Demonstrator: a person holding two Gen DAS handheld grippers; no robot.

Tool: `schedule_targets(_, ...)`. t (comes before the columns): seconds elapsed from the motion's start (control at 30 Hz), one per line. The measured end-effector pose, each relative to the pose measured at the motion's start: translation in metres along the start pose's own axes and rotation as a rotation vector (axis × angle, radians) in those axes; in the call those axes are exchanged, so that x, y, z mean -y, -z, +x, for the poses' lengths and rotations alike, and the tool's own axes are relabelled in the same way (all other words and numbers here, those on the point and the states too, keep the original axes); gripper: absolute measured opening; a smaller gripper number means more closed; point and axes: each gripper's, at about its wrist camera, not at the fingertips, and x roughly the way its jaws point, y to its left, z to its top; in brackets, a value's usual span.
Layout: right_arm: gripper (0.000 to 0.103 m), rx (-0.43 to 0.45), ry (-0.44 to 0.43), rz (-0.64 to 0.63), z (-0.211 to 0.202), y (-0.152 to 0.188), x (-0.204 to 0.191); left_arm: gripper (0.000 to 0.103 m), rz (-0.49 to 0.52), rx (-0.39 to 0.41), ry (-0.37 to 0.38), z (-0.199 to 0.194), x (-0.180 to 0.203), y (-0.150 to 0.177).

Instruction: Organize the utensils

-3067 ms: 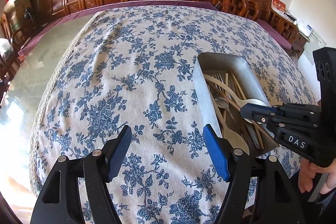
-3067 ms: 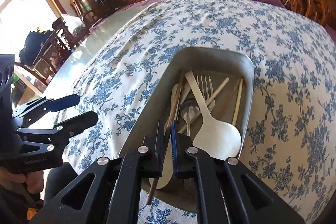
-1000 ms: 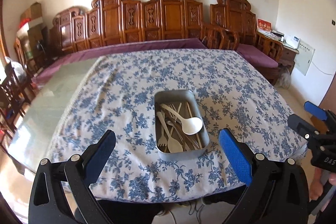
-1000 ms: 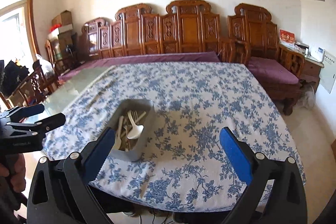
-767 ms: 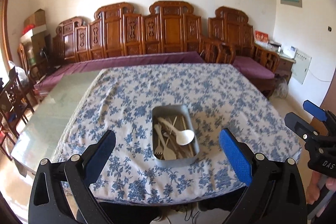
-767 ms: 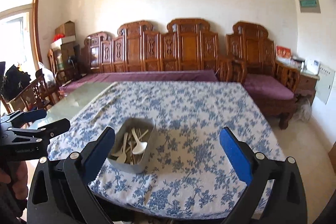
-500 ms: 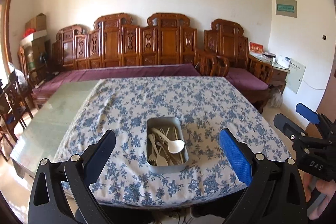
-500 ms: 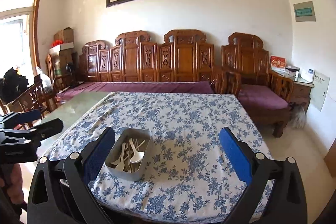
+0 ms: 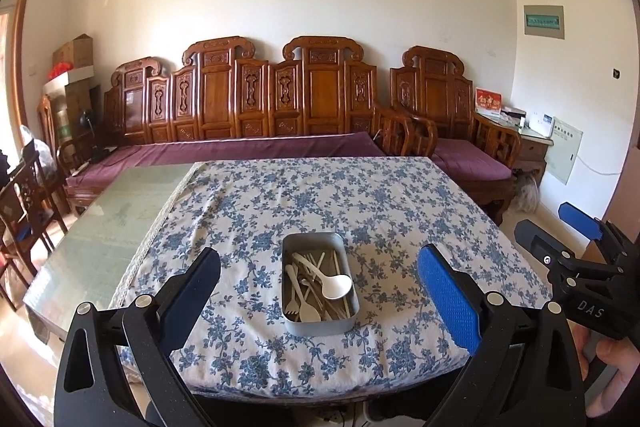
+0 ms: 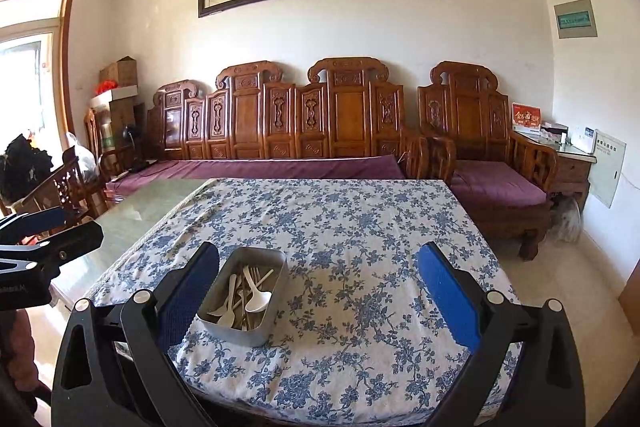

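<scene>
Both grippers, left gripper (image 9: 318,301) and right gripper (image 10: 318,301), hang back with jaws apart and empty, so the tray (image 9: 318,325) near the tabletop (image 9: 400,211) edge risks being nudged off on any careless return.

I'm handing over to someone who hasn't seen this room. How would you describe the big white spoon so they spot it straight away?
Start at the table with the blue-flowered white tablecloth; near its front edge sits a grey rectangular metal tray full of pale utensils. The white plastic spoon lies on top of the pile, bowl toward the tray's right wall. Its broad round bowl is the widest thing there, unlike the slim forks and sticks beside it.
</scene>
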Motion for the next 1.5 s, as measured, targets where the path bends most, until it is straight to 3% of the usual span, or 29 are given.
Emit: schedule_targets(1.5, 0.100, 0.009, -0.009, 0.004, -0.0048, -0.0039, -0.0044, 0.095, 0.002, 0.002, -0.003, 0.0002, 0.0005, 0.0005)
